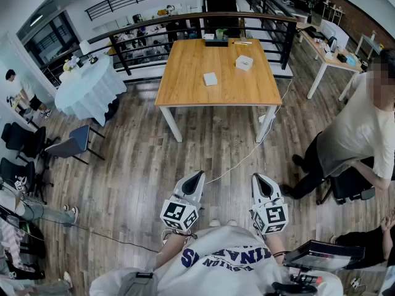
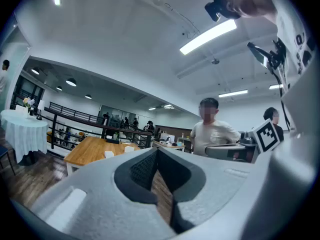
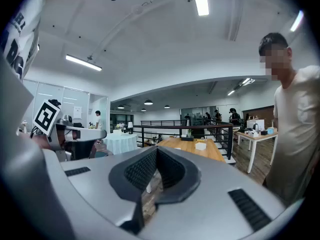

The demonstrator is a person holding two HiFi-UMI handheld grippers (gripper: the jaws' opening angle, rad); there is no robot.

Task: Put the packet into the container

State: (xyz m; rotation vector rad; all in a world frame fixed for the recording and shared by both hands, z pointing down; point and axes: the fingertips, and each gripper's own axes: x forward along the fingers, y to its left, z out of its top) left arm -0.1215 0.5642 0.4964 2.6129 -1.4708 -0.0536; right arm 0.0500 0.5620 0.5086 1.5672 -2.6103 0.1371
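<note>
Across the wood floor stands a wooden table (image 1: 185,88). On it lie a flat white packet (image 1: 210,79) and, further right, a small white container (image 1: 244,62). Both are small and far off in the gripper views, where the table (image 2: 87,148) (image 3: 190,145) shows ahead. My left gripper (image 1: 199,175) (image 2: 157,152) and right gripper (image 1: 256,177) (image 3: 156,151) are held close to my body, well short of the table. They point level toward it, side by side. Both are shut with nothing between the fingers.
A person (image 1: 361,134) stands at the right near a chair. A round table with a white cloth (image 1: 89,85) and dark chairs (image 1: 68,145) are at the left. A black railing (image 1: 185,23) runs behind the table. A cable (image 1: 241,159) crosses the floor.
</note>
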